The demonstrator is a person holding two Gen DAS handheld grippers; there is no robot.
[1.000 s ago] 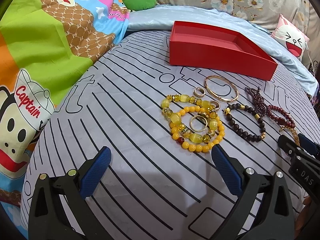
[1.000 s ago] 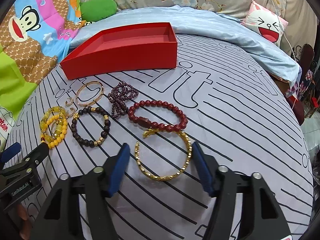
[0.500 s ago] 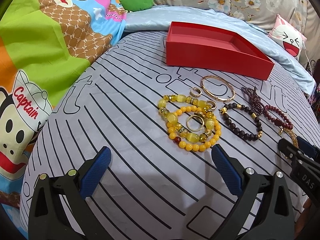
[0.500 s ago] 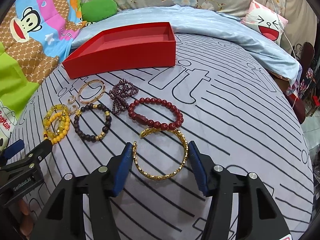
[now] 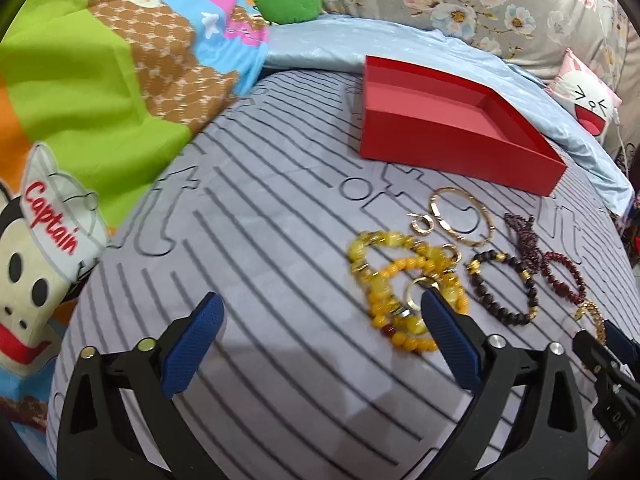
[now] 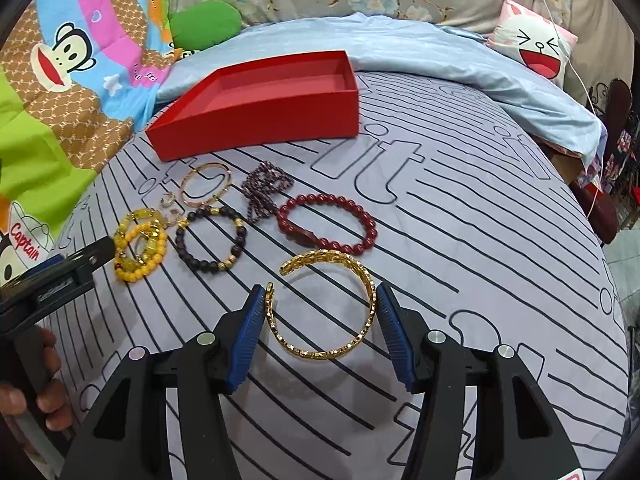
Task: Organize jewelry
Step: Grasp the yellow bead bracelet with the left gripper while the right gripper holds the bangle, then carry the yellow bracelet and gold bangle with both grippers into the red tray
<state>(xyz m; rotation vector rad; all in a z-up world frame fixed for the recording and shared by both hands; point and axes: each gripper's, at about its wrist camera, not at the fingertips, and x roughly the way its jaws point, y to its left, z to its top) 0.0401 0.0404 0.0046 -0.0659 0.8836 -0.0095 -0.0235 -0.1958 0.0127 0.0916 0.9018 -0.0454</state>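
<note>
1. Here, the right gripper is straddling the gold cuff bangle on the striped sheet, blue pads touching or just beside its sides.
2. The left gripper is gaping wide, holding nothing, its right pad overlapping the yellow bead bracelets.
3. The red tray is sitting beyond the jewelry.

Gold bangle is gleaming with faceted, polished metal; red bead bracelet is shining glossy and smooth; the red tray is looking matt like card, all resting on soft striped cloth.
</note>
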